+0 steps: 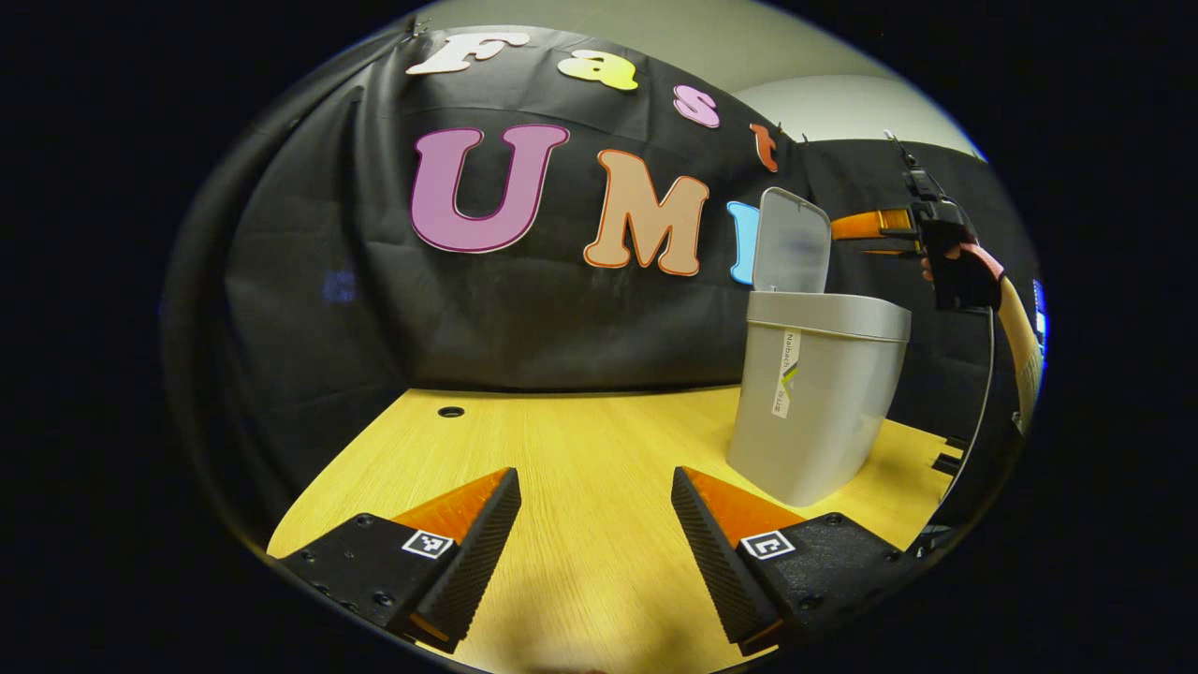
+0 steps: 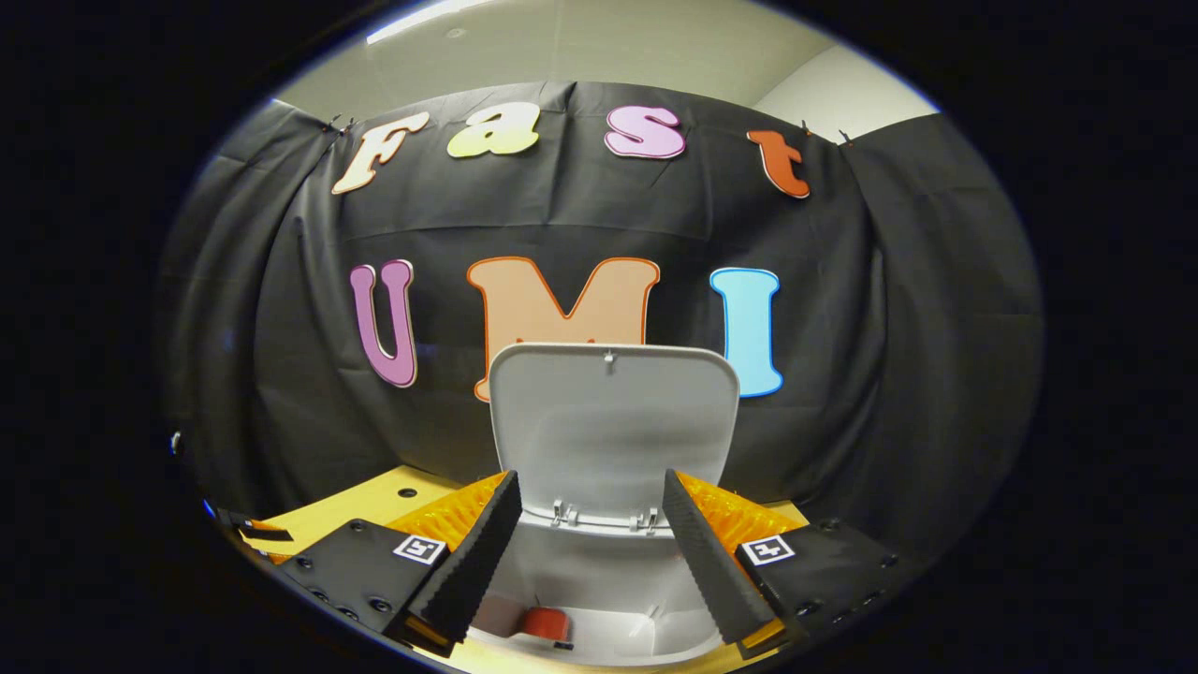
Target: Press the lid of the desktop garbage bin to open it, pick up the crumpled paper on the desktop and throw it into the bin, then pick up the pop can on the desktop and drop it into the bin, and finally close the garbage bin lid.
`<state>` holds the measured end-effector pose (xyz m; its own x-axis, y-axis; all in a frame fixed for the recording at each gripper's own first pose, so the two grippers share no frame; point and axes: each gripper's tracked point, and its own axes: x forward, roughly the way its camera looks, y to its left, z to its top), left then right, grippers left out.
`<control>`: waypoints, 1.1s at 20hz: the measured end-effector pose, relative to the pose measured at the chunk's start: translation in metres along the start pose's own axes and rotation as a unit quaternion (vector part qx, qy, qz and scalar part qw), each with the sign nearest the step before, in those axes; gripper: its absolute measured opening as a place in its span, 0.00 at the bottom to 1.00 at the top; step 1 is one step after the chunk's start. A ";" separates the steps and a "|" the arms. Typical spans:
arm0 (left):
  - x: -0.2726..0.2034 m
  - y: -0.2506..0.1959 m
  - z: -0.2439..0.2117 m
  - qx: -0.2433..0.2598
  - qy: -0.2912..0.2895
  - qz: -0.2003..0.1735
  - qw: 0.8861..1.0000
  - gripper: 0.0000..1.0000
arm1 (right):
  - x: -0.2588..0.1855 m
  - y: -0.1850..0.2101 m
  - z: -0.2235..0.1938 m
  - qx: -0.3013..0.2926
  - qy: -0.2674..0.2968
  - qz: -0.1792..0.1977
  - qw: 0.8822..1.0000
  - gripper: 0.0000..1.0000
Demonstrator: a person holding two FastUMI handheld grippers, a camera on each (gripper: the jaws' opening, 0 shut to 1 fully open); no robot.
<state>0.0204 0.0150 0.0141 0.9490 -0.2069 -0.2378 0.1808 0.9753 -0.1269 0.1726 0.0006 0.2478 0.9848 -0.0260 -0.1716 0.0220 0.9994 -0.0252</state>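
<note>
A: Biggest first: the bin point(image 1: 816, 393) stands upright on the wooden surface point(image 1: 580, 440), long axis vertical, narrowing toward its base. It looks like thin moulded plastic, so I'd judge it light and apt to slide or tip if pushed sideways.

B: And the lid point(image 2: 613, 426)?

A: It stands up on end, hinged at the bin's far rim, with its inner face toward the right gripper point(image 2: 591, 552). It looks stiff and smooth. To close it, I'd press near the free top edge, tipping it forward and down, not pinch it.

B: What about the grippers?

A: The right gripper hovers above the bin's open mouth, jaws apart with nothing between them. The left gripper point(image 1: 595, 538) sits low over the bare surface, to one side of the bin, jaws likewise spread and empty.

B: Smallest thing?

A: An orange-red object point(image 2: 545, 622) lies at the bottom of the bin, probably the can; I can't tell its orientation. The paper I can't make out.
</note>
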 end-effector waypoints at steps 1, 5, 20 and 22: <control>0.001 0.000 0.000 0.001 0.000 0.000 1.000 0.95 | 0.003 -0.002 0.008 0.000 -0.004 -0.002 1.000 1.00; 0.002 -0.002 -0.002 0.006 0.002 0.000 1.000 0.95 | 0.010 0.000 0.048 0.001 -0.025 -0.005 1.000 1.00; 0.000 -0.010 -0.001 0.013 0.001 -0.008 1.000 0.95 | 0.085 -0.012 0.087 0.018 -0.029 -0.045 0.998 1.00; 0.000 -0.012 -0.001 0.015 0.001 -0.009 1.000 0.95 | 0.085 -0.012 0.089 0.027 -0.034 -0.044 0.998 1.00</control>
<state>0.0180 0.0033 0.0146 0.9449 -0.2244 -0.2385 0.2052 0.9733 -0.1027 0.2714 -0.0121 0.3210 0.9879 -0.1144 -0.1046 0.1166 0.9931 0.0157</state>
